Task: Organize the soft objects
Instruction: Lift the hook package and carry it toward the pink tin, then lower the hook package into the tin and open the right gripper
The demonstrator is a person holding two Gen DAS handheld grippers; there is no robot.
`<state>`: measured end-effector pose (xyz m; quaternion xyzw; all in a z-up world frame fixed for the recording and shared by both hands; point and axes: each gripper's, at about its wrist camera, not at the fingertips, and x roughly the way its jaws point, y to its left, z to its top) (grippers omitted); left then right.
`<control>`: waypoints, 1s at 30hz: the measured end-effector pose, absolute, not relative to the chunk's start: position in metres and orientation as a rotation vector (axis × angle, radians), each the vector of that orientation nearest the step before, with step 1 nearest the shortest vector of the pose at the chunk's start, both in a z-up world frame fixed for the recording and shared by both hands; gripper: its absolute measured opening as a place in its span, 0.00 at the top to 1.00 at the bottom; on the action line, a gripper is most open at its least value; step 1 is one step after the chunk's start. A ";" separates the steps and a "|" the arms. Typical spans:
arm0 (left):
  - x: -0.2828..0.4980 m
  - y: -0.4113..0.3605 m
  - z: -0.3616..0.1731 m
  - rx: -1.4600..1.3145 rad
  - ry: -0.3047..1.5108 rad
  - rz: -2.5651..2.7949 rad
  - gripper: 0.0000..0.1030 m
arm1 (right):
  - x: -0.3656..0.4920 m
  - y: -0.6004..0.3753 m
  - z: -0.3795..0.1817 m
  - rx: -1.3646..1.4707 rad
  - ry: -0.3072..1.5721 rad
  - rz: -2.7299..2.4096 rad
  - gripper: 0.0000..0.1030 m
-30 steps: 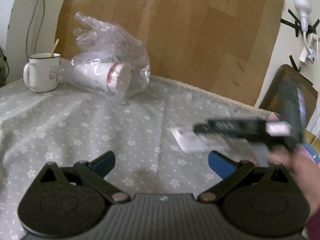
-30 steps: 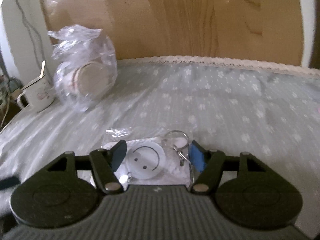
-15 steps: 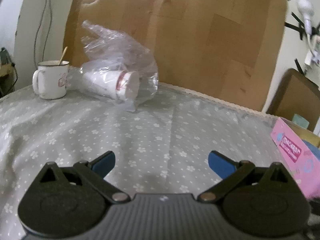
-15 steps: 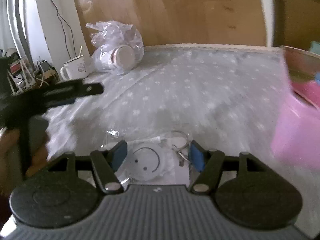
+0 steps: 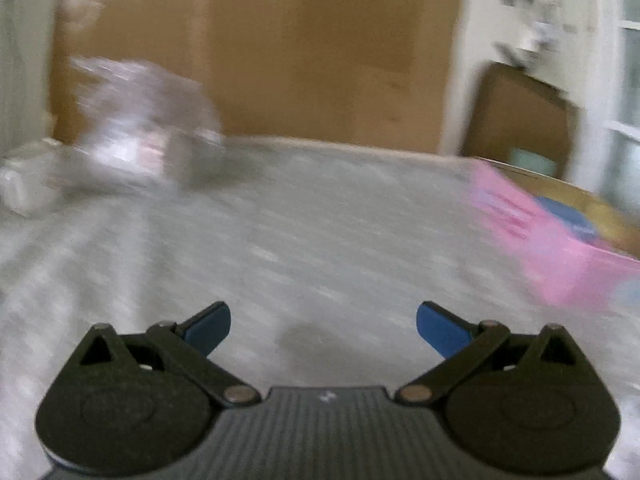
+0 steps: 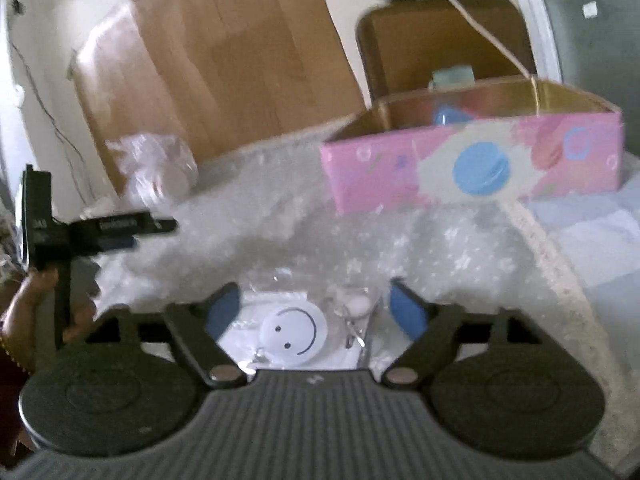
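My right gripper is shut on a clear packet with a white smiley-face keychain and holds it above the floral tablecloth. The open pink box stands ahead to the right. My left gripper is open and empty over the cloth; it also shows at the left of the right wrist view. The pink box shows blurred at the right of the left wrist view.
A clear plastic bag holding paper cups lies at the back left, with a white mug beside it. Cardboard sheets lean against the wall behind. The table edge with lace trim runs at the right.
My right gripper lifted the keychain packet and swung right until the pink box came into view. My left gripper swung right too; its view is now blurred.
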<state>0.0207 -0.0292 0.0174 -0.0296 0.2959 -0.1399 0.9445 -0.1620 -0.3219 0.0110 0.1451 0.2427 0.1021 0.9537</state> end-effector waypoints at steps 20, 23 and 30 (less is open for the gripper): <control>-0.032 -0.134 0.011 -0.081 0.853 -0.806 0.03 | -0.167 -0.314 -0.009 -0.065 0.437 0.302 0.40; -0.030 -0.134 0.033 -0.098 0.794 -0.830 0.03 | -0.166 -0.315 0.001 -0.079 0.377 0.244 0.45; -0.006 -0.174 0.081 -0.058 0.666 -0.879 0.03 | -0.136 -0.349 0.041 -0.042 0.236 0.124 0.46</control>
